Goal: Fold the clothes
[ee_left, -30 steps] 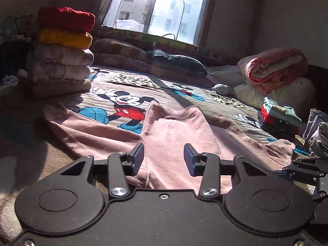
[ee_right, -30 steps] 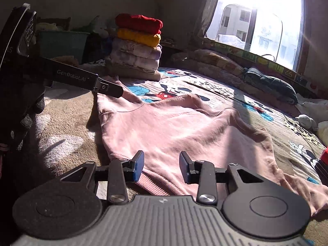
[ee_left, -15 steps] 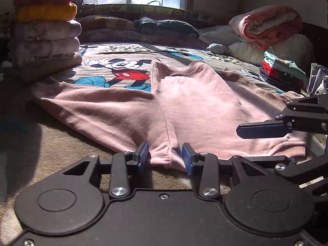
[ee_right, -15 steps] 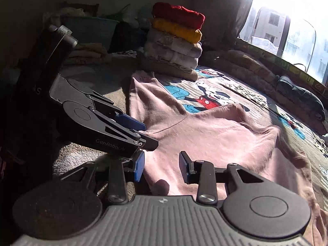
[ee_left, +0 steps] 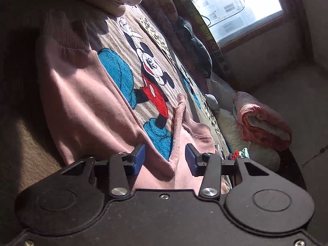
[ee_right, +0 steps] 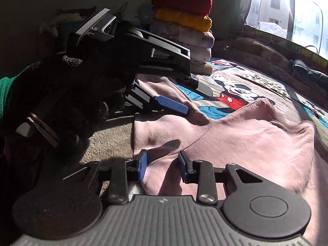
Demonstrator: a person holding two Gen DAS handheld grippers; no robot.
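A pink sweatshirt (ee_right: 235, 135) lies spread on the cartoon-mouse blanket (ee_right: 231, 94) that covers the bed, and I judge the fold on it barely begun. In the right wrist view its body is flat and sunlit, the neckline toward the window (ee_right: 287, 10), one edge turned over near the front and no tidy rectangle yet. In the left wrist view a sleeve with its ribbed cuff (ee_left: 61, 34) runs away from the camera, and a ridge of pink cloth rises between the blue pads.

My left gripper (ee_left: 165, 156) is tilted on its side, its jaws set apart with the raised fabric between them but not pinched shut. My right gripper (ee_right: 162, 164) sits low over the near edge of the garment, jaws likewise parted, cloth beneath them and no grasp visible. From the right wrist view the left gripper's blue finger presses toward the cloth near the sleeve seam, held by a dark-gloved hand (ee_right: 61, 94) with a green cuff.

Beyond the garment stands a stack of folded clothes (ee_right: 184, 20), red on top, yellow beneath, pale pieces below: finished work, I judge. A rolled pink quilt (ee_left: 264, 121) rests at the far side of the bed. What I judge is left: bring in the sleeves, fold the body, add it to the pile.
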